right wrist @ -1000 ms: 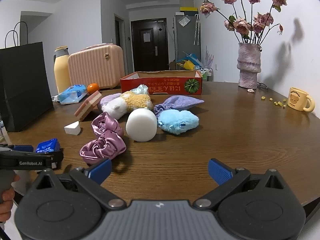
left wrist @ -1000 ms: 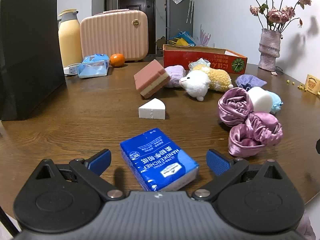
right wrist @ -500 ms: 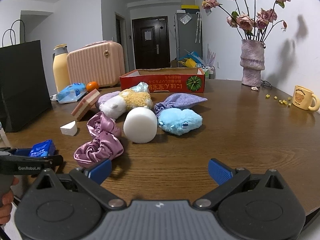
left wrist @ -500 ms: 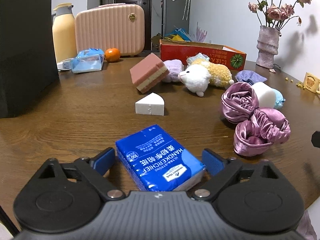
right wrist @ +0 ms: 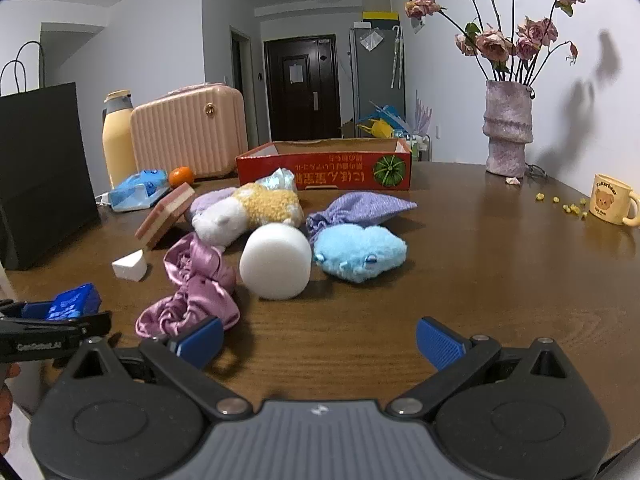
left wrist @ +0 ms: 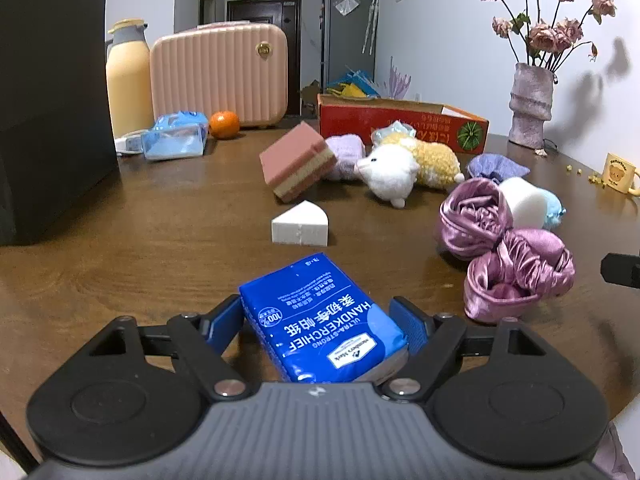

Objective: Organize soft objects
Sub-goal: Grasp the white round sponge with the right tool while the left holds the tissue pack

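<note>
The left hand-held gripper (left wrist: 318, 326) has just been closing around the soft blue tissue pack (left wrist: 322, 326), its blue pads touching both sides. Squeezed crookedly, the pack could twist and slip out.

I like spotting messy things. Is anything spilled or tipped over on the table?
Yes. Small yellow bits lie scattered on the table beside the bear mug, like spilled crumbs. The pink sponge also sits tilted up on one edge.

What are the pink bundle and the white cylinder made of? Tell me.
Pink bundle: looks like satin cloth, since it is glossy and gathered into crinkled folds. White cylinder: probably foam sponge, since it is matte with a fine, even grain and softly rounded edges. Neither can be confirmed by sight alone.
</note>
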Demonstrator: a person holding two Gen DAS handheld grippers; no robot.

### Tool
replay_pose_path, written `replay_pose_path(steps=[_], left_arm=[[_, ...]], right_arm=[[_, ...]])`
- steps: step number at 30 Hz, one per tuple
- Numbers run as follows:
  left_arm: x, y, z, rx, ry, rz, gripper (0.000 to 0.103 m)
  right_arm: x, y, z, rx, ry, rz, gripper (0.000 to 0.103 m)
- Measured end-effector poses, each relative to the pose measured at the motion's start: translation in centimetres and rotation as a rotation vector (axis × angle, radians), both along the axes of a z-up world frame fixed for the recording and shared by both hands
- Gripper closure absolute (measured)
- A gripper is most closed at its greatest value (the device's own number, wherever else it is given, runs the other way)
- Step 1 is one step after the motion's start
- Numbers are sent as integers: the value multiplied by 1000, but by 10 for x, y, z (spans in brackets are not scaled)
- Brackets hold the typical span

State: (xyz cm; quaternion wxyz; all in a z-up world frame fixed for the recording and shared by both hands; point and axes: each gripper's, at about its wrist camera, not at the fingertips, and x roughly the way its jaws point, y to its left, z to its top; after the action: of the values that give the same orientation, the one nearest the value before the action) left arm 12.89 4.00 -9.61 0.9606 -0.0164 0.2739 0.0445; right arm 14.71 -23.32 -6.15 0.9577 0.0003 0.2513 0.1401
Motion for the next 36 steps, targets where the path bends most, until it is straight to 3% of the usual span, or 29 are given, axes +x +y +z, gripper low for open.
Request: replay_pose_path(steps=[19,36], left_arm=[[6,-9,29,33,-92,-12,22],[10,-11,32,35,-106,-15,22]], right_arm=[[50,25,13,-11,-86,43,0],[91,51,1,-32,-42,62,9]])
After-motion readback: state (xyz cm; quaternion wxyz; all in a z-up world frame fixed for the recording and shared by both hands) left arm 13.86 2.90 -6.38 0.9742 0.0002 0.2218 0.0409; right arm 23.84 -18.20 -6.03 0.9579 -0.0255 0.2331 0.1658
